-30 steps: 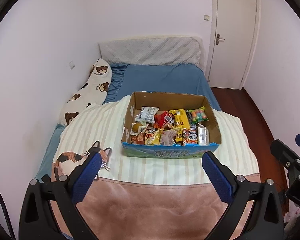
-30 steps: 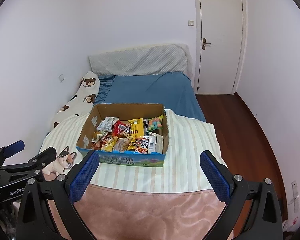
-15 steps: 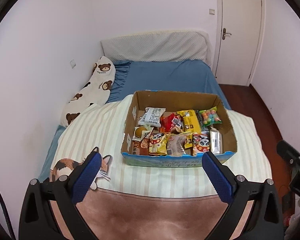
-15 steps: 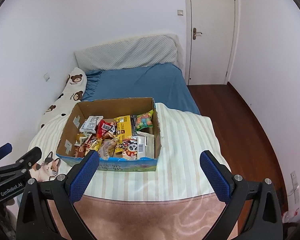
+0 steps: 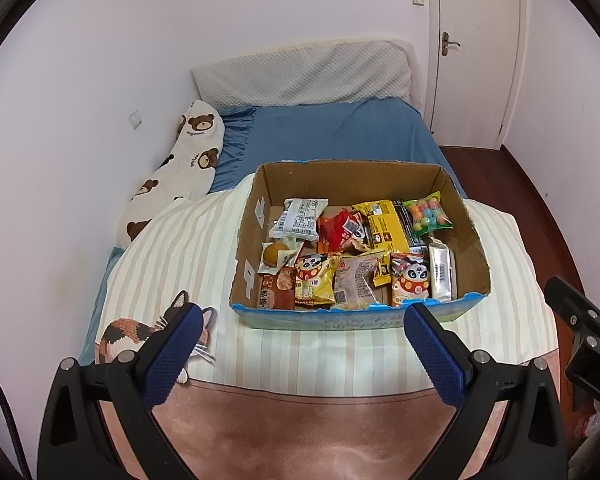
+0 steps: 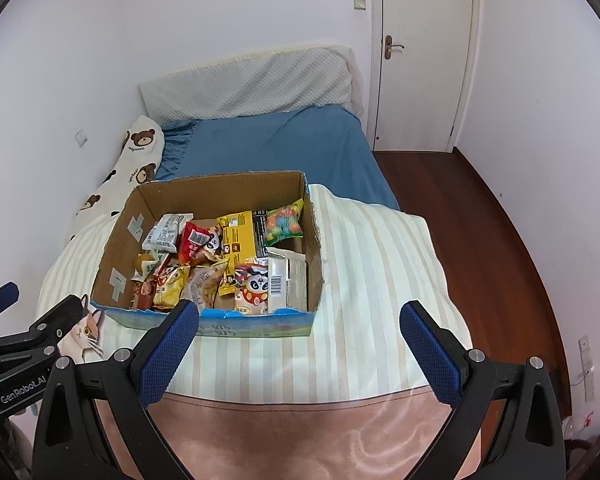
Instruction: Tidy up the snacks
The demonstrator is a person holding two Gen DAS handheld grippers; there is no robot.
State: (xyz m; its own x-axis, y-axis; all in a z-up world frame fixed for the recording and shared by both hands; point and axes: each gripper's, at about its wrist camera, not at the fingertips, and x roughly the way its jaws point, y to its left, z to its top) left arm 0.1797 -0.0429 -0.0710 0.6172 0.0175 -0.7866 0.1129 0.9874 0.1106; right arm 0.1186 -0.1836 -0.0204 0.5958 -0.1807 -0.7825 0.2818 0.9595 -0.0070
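Snack packets [image 5: 356, 252] are lying jumbled inside a cardboard box [image 5: 260, 216] on the striped blanket [image 6: 380, 248]. Both the left gripper [image 5: 300, 354] and right gripper [image 6: 298, 354] are hovering spread wide and empty; any pickup is calling for pinching one packet's edge, not the pile.

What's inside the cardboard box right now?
The cardboard box holds loose snack packets: a white one, a red one, a yellow one, a bag of coloured balls and panda-printed ones. Anything beneath them is covered.
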